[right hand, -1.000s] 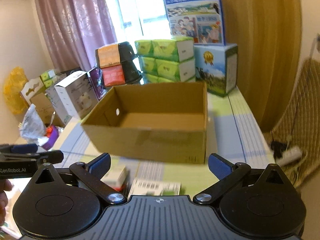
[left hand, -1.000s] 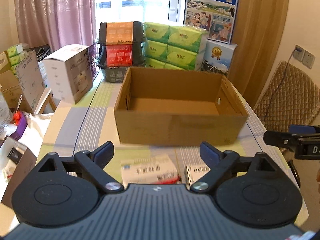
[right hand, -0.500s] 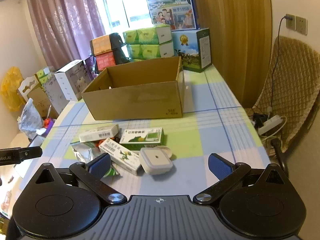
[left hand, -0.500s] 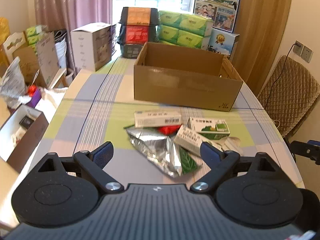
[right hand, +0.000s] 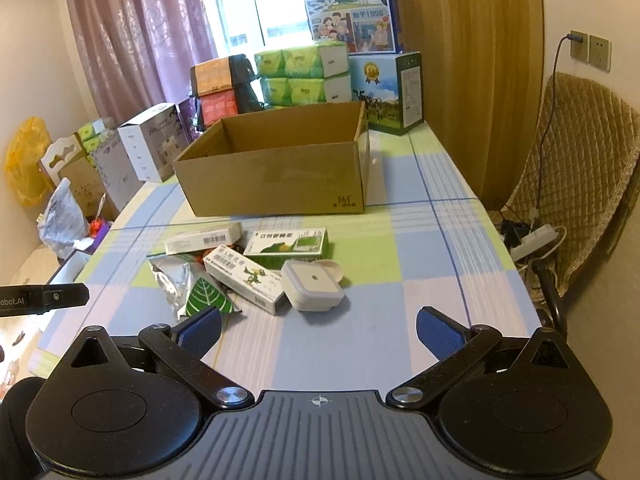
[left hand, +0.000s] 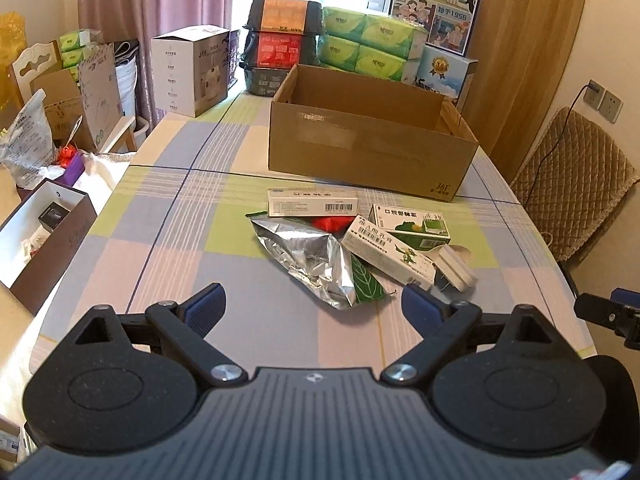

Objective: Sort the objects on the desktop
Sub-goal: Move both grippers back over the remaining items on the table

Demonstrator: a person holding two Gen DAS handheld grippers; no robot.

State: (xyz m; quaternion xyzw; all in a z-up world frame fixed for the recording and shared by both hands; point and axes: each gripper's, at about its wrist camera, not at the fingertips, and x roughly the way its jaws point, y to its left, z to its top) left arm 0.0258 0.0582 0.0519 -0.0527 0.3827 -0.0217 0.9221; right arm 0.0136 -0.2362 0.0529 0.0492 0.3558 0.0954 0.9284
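A pile of boxes [left hand: 312,203], foil bag [left hand: 308,256] and white case [right hand: 311,285] lies mid-tabletop [left hand: 168,248], near the carton [left hand: 372,156] toward the far edge, bare cloth beneath both empty, spread grippers [left hand: 313,307] [right hand: 319,328].

- My open cardboard box [left hand: 372,160] stands upright at the table's far end.
- Before it I see a clutter: a white medicine box [left hand: 312,202], a green-and-white carton [left hand: 412,226], a long carton [left hand: 386,252] lying aslant, a crumpled foil pouch [left hand: 310,256], a white square container [right hand: 312,286].
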